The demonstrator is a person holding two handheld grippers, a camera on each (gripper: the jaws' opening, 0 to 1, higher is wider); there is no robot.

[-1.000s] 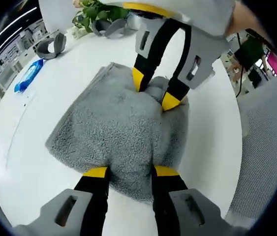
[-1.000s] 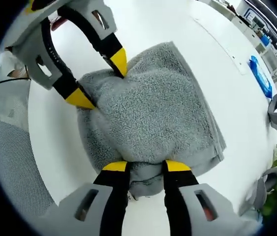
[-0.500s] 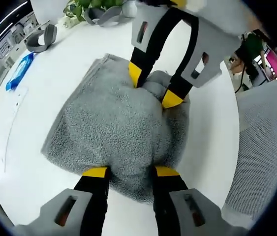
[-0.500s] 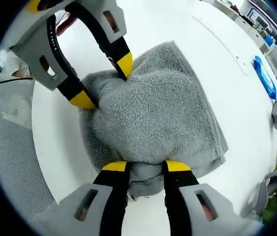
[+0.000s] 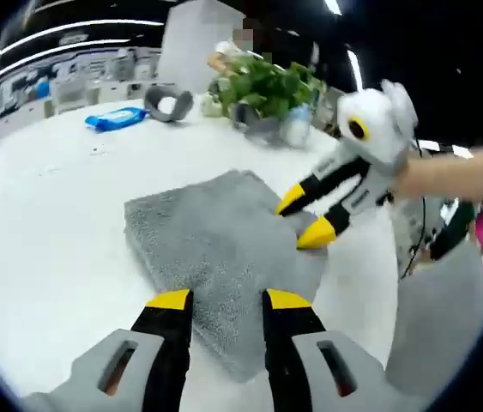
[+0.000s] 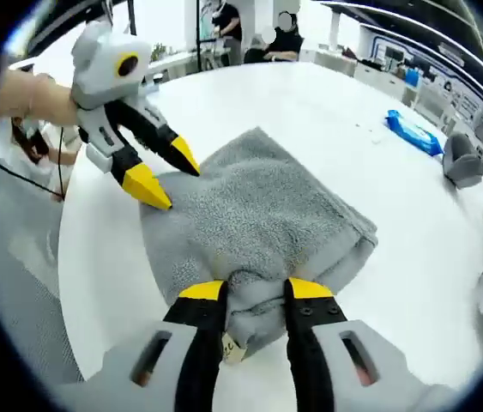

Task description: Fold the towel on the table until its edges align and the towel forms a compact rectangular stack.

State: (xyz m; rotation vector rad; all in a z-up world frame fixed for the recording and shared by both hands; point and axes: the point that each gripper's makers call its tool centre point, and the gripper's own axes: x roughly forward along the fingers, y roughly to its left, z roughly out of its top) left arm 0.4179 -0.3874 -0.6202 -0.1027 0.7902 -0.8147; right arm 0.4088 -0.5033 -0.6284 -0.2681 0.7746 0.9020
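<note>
towel folded on desk, between both tools. left tool and right tool each straddle opposite edges, jaws apart, gripping nothing.

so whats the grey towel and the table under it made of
The grey towel looks like terry cloth: a fuzzy, looped, matte pile with soft rounded folds. The table is smooth, white and slightly glossy, probably laminate or painted board; the look leaves that open.
</note>
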